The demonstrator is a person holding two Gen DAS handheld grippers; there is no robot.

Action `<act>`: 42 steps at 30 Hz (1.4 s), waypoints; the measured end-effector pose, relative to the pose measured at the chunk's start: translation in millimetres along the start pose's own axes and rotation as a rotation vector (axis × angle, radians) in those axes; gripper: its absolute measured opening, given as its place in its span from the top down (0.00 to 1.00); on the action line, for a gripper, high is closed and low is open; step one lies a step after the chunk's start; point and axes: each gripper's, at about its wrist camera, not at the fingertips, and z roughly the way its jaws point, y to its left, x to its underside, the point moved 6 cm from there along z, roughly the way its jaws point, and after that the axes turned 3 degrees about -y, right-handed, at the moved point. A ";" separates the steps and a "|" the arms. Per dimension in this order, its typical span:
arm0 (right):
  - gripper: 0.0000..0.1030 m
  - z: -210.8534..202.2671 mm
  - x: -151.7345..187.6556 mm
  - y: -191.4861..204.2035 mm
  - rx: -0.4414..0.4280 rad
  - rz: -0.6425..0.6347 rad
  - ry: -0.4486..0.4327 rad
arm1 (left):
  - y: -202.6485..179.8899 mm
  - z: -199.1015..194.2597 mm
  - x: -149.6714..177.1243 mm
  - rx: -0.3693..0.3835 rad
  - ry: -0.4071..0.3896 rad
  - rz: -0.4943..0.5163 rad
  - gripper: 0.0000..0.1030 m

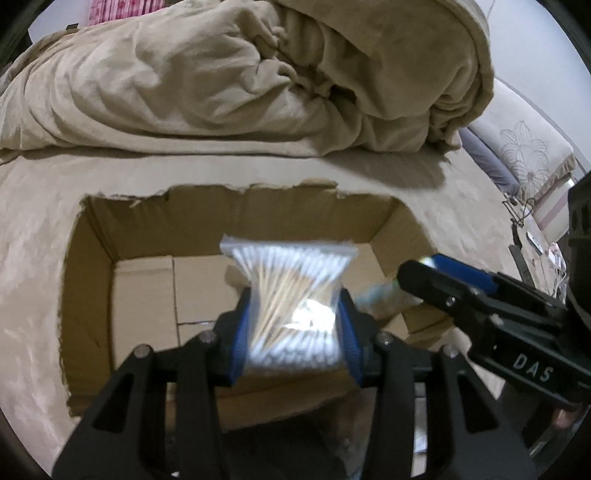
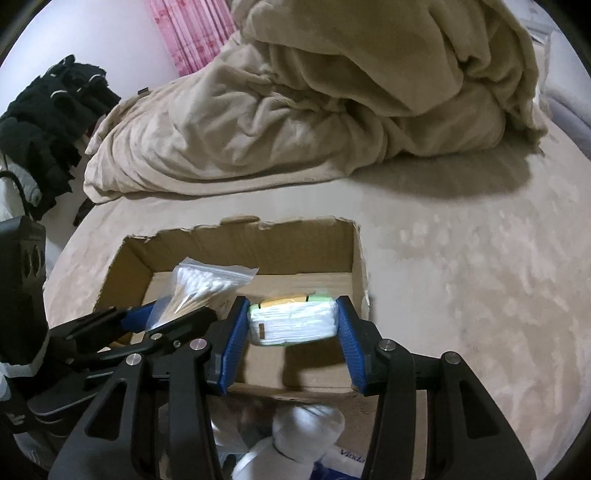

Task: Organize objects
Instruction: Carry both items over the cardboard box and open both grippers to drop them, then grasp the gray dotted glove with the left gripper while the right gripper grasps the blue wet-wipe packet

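An open cardboard box (image 1: 207, 218) stands on the beige bed cover. My left gripper (image 1: 293, 306) is shut on a clear zip bag of cotton swabs (image 1: 288, 266) and holds it above the inside of the box. In the right wrist view my right gripper (image 2: 292, 314) is shut on a white packet with a green and yellow edge (image 2: 291, 321), over the right part of the box (image 2: 258, 247). Both grippers hang side by side: the right gripper (image 1: 424, 267) reaches in from the right, and the left gripper (image 2: 177, 312) with its swab bag (image 2: 207, 280) reaches in from the left.
A heaped beige blanket (image 2: 332, 92) lies behind the box. Black clothes (image 2: 48, 122) hang at the far left beside a pink curtain (image 2: 195, 33). White wrapped items (image 2: 306, 424) sit in front of the box. A flower-patterned cushion (image 1: 524, 147) is at the right.
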 end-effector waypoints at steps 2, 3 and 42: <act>0.48 0.0 1.1 -2.5 0.001 0.014 0.001 | 0.3 -2.9 -1.3 -0.003 -0.002 -0.002 0.54; 0.43 -0.8 1.3 -3.3 0.005 0.020 0.001 | 0.8 -5.1 -1.7 -0.009 -0.003 -0.004 0.51; 0.18 -185.5 36.8 27.0 0.034 -0.050 -0.228 | 5.0 -194.3 76.7 -0.066 -0.193 -0.013 0.24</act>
